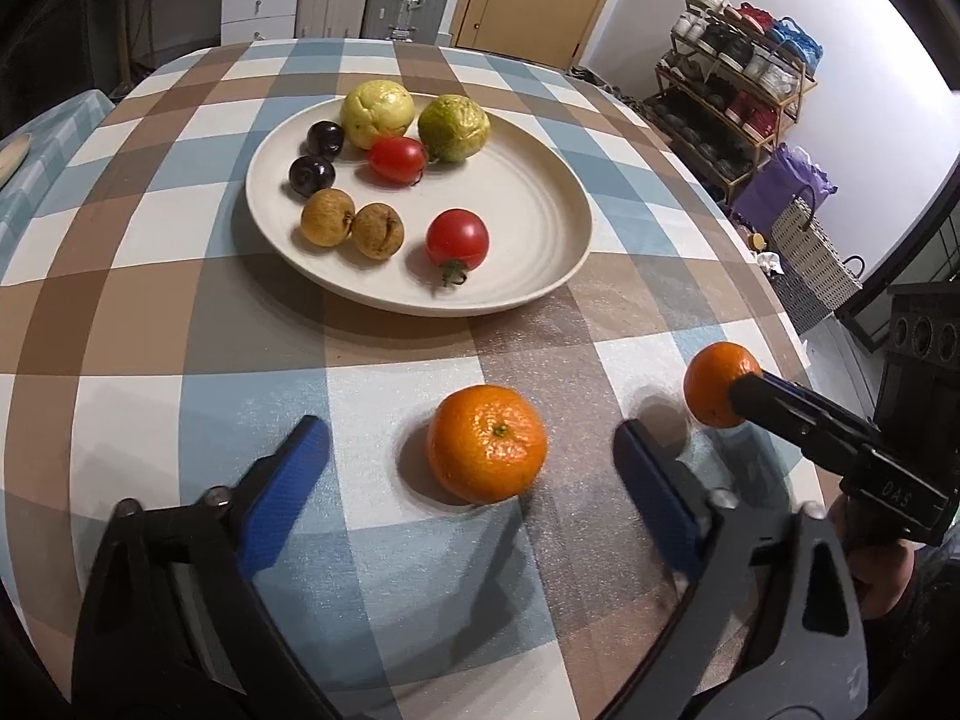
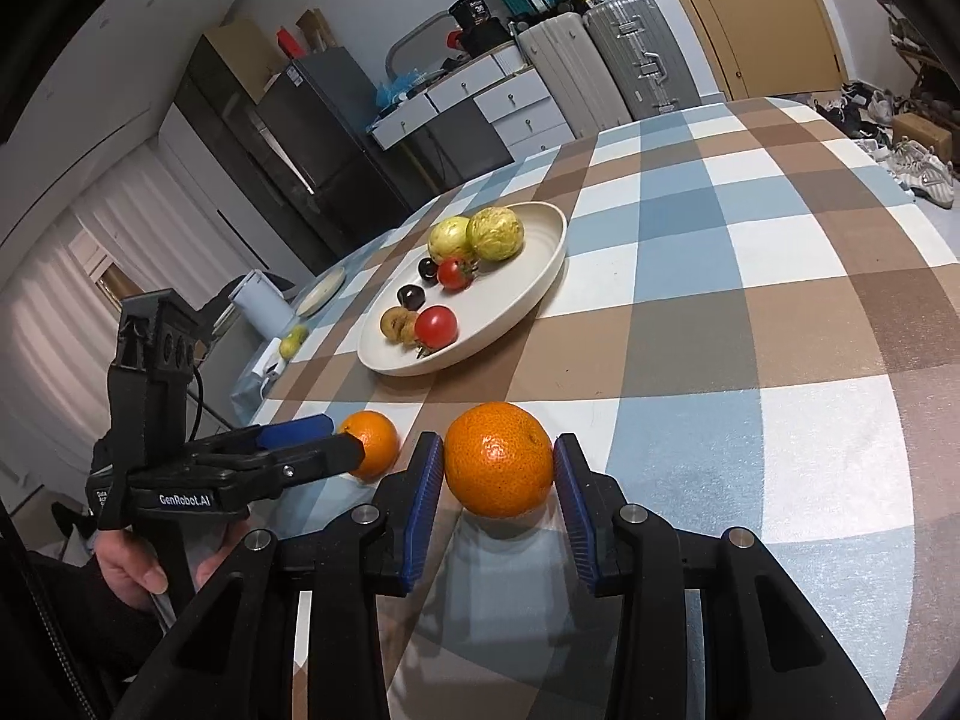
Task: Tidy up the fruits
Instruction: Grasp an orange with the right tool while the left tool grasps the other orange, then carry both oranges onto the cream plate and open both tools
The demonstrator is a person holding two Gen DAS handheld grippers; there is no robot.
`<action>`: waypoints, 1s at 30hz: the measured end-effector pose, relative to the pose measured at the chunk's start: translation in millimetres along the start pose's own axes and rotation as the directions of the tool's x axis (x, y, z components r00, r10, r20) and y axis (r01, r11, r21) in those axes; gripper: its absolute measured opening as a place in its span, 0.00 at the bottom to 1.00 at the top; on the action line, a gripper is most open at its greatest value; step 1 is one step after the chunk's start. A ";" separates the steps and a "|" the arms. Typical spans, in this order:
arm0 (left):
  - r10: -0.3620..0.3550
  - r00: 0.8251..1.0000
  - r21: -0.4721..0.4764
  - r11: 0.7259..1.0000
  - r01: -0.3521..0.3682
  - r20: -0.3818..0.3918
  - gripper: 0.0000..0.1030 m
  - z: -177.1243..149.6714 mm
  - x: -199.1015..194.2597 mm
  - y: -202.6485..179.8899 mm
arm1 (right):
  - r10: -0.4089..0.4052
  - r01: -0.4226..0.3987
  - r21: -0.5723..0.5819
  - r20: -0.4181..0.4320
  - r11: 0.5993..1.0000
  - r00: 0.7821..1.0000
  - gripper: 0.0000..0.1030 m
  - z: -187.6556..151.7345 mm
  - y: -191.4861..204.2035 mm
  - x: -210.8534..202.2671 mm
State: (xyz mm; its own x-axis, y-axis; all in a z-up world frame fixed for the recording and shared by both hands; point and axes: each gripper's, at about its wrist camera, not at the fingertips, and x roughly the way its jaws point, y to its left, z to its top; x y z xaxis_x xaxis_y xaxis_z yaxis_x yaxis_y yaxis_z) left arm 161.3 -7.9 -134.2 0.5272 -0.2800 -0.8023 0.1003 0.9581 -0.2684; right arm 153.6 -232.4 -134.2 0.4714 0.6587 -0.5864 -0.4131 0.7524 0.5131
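Note:
A cream plate (image 1: 540, 222) holds two yellow-green guavas, two dark plums, two brown longans and two red tomatoes; it also shows in the right wrist view (image 2: 528, 294). One mandarin (image 1: 487, 443) rests on the checked cloth between the wide-open fingers of my left gripper (image 1: 474, 450). My right gripper (image 2: 498, 468) is shut on a second mandarin (image 2: 498, 459), raised a little above the cloth; its shadow lies beneath. That mandarin (image 1: 717, 383) shows at the right of the left wrist view. The left gripper (image 2: 336, 438) shows beside the first mandarin (image 2: 375, 441).
The round table's edge (image 1: 798, 324) curves close on the right. Beyond it stand a shoe rack (image 1: 738, 90) and bags. A second small plate (image 2: 321, 293) and a kettle (image 2: 258, 303) sit at the far left side.

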 end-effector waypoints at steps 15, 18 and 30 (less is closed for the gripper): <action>-0.051 0.998 0.018 0.998 0.052 -0.038 0.37 -4.1 4.1 -2.6 | -0.004 0.003 0.013 0.011 1.000 1.000 0.37 0.8 -0.8 -1.4; -0.093 0.995 0.000 0.996 0.093 -0.027 0.37 -3.7 0.3 0.9 | 0.000 0.000 -0.002 0.012 1.000 1.000 0.37 2.5 4.0 -1.1; -0.138 0.990 0.002 0.990 0.138 0.024 0.37 15.8 -20.5 8.5 | 0.019 -0.019 -0.018 0.003 1.000 1.000 0.37 20.7 16.8 16.4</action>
State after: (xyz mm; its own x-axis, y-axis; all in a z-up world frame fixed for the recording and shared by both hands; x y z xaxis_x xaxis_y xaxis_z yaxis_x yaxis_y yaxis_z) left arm 164.7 7.0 -111.5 0.5284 -0.4082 -0.7444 0.1739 0.9103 -0.3757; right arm 170.6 -209.0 -122.2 0.4657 0.6727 -0.5750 -0.4359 0.7398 0.5125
